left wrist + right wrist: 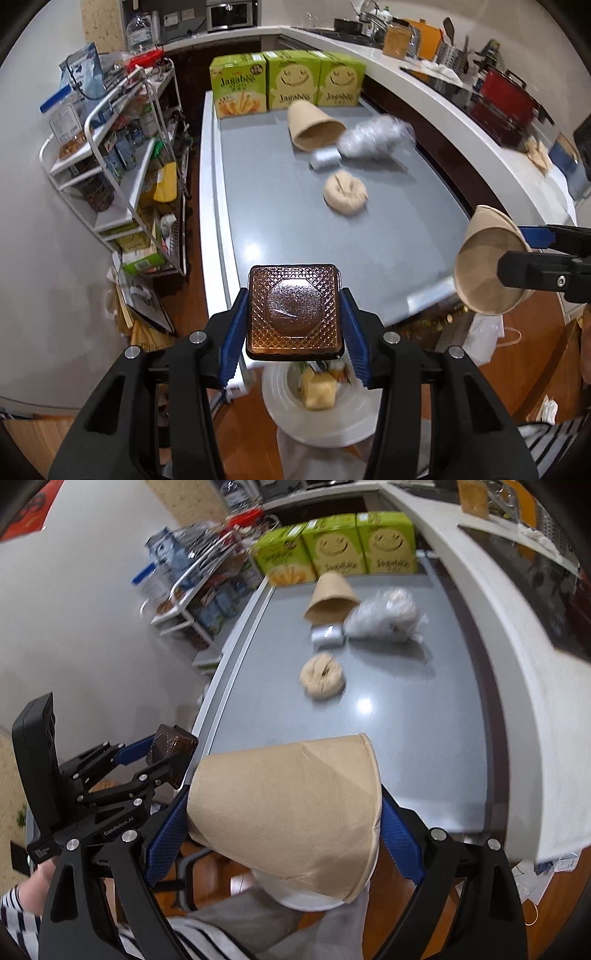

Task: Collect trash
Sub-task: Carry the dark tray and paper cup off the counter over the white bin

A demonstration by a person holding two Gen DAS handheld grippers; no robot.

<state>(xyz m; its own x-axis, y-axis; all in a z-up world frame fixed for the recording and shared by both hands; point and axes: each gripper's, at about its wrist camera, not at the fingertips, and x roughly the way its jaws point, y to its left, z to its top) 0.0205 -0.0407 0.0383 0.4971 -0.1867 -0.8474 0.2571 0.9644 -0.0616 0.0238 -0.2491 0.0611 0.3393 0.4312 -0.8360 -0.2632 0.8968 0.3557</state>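
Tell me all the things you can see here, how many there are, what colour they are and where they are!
snack boxes: three, green, in a row at the table's far end
paper cups: two, tan; one lying on the table by the boxes, one held in the right gripper
plastic bag: one, clear, crumpled, beside the lying cup
small packet: one, silver, in front of the lying cup
paper ball: one, beige, mid-table
tray: one, brown plastic, held in the left gripper
bin: one, white, on the floor below the tray, yellow scraps inside
table: one, grey
shelf rack: one, white, left of the table
left gripper: black, blue pads
right gripper: black, blue pads
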